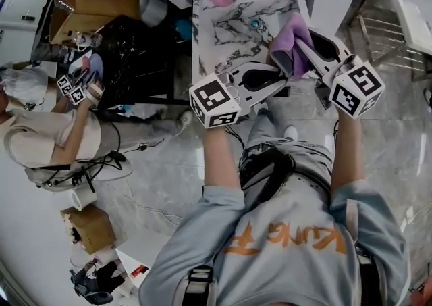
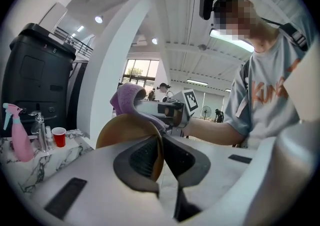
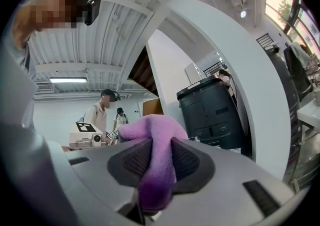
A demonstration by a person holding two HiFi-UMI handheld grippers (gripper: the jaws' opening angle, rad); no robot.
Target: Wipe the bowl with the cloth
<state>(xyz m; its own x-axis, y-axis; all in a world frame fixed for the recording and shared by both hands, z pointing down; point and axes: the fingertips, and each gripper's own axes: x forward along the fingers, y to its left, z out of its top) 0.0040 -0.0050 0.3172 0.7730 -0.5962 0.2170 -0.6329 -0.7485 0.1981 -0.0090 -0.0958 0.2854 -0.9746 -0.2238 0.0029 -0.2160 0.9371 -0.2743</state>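
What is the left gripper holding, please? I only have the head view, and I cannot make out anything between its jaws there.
Observer: In the left gripper view, the left gripper is shut on the thin wall of a tan bowl.
Operator: Thank you. Is the cloth firmly gripped?
Observer: Yes. The right gripper view shows the right gripper clamped on a fold of the purple cloth.
Operator: Does the cloth reach the bowl?
Observer: In the left gripper view, the cloth sits against the bowl's upper rim.
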